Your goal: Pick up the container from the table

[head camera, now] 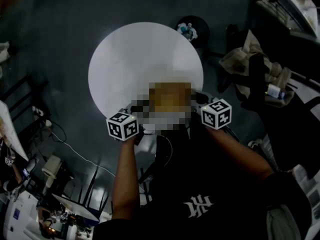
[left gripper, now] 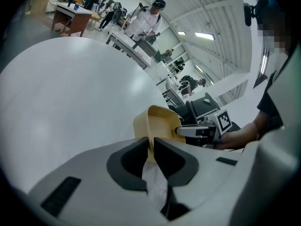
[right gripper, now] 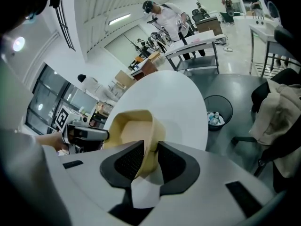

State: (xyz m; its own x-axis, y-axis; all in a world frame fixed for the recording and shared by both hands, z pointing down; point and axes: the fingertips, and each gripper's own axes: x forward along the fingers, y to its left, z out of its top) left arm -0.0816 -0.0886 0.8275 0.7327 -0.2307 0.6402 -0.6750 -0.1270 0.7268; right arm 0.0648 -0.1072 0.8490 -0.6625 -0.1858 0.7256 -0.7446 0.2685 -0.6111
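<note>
In the head view the left hand-held gripper [head camera: 123, 125] and the right hand-held gripper [head camera: 216, 114] are held side by side at the near edge of a round white table [head camera: 125, 59], each topped by its marker cube; a mosaic patch lies between them, so the container and the jaw tips cannot be made out here, and a dark waste bin [head camera: 192, 30] stands on the floor beyond the table, well ahead of both hand-held grippers. In the left gripper view the left hand-held gripper [left gripper: 151, 145] is clenched on the container [left gripper: 162, 124], a tan open-topped tub whose thin near wall stands pinched upright between the two dark pads; the rest of the tub reaches forward and to the right of the jaws, over the table [left gripper: 70, 102], and on its far right side the right hand-held gripper [left gripper: 197, 132] meets the opposite wall, with the person's hand [left gripper: 237, 136] behind it. In the right gripper view the right hand-held gripper [right gripper: 149, 157] is likewise grasping the container [right gripper: 134, 128], its curved wall caught between the pads, the open hollow lying ahead and to the left of the jaws; across that hollow the left hand-held gripper [right gripper: 87, 134] holds the other wall. The table [right gripper: 160, 98] spreads ahead of the jaws, the bin [right gripper: 217, 113] sits ahead to the right on the floor, and a chair [right gripper: 282, 112] draped with clothing stands far right. Whether the tub's base touches the table cannot be told
</note>
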